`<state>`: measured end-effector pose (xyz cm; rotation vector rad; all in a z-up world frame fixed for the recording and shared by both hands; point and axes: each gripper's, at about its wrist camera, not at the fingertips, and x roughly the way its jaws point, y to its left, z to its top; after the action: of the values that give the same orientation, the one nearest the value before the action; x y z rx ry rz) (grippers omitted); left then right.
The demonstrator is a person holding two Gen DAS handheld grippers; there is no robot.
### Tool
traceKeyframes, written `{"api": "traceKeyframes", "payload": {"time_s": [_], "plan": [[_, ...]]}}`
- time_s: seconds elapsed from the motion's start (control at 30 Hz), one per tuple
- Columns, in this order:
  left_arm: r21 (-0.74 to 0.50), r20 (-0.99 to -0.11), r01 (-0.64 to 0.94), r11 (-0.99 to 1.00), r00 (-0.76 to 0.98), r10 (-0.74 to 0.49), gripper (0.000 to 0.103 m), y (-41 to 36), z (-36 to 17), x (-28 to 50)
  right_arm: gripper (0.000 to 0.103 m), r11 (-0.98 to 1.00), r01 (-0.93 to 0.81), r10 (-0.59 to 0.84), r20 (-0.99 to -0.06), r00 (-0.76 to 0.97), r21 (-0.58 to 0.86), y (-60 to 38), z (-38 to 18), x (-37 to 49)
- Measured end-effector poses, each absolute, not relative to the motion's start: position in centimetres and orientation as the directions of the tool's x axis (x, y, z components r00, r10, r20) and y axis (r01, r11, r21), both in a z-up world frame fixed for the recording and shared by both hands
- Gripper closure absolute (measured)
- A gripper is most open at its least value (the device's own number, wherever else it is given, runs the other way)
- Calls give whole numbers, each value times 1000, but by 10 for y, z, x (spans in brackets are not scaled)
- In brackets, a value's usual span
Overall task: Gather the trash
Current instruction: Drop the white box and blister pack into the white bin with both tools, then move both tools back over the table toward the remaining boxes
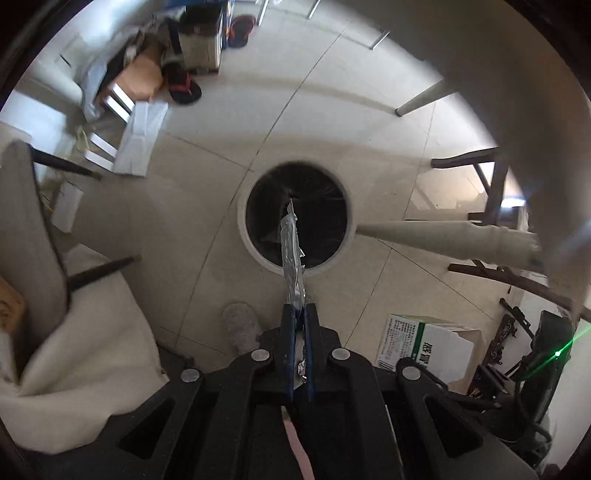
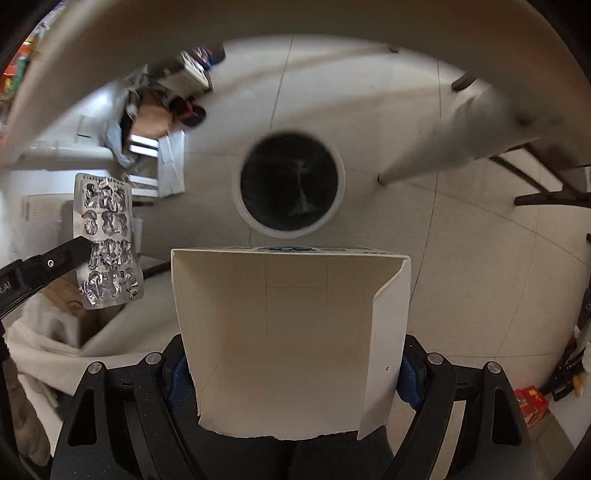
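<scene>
A round white trash bin (image 1: 242,221) with a black liner stands on the tiled floor below both grippers; the right wrist view shows the same bin (image 2: 236,199). My left gripper (image 1: 300,308) is shut on a used silver blister pack (image 1: 291,254), seen edge-on and hanging over the bin's mouth. In the right wrist view that blister pack (image 2: 107,240) shows flat at the left, pinched by the left gripper (image 2: 79,246). My right gripper (image 2: 291,365) grips a torn-open white cardboard box (image 2: 291,325) by its sides, nearer than the bin.
A white table's rim (image 2: 184,33) and its leg (image 1: 443,236) arch over the floor. A chair with a white cloth (image 1: 85,325) is at left. A green-and-white carton (image 1: 424,343) lies on the floor at right. Slippers and boxes (image 1: 177,74) sit by the far wall.
</scene>
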<state>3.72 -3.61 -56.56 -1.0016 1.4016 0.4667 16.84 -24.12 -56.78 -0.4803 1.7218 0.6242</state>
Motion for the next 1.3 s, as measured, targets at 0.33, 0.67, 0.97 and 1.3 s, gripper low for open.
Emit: {"api": "traceKeyframes", "payload": {"time_s": [0.33, 0.67, 0.97, 1.3], "plan": [[-417, -884, -806, 420, 254, -391, 100, 6, -720, 72, 17, 806, -572, 57, -982, -180, 151, -205, -752, 212], [-319, -934, -806, 499, 178, -310, 0, 17, -737, 70, 0, 767, -623, 44, -982, -183, 151, -162, -815, 234], [-20, -995, -779, 627, -46, -88, 0, -3, -690, 32, 0, 770, -638, -70, -994, -84, -1, -172, -788, 216], [40, -996, -776, 630, -80, -36, 0, -30, -606, -1, 0, 772, -634, -71, -997, -3, -53, -199, -688, 196]]}}
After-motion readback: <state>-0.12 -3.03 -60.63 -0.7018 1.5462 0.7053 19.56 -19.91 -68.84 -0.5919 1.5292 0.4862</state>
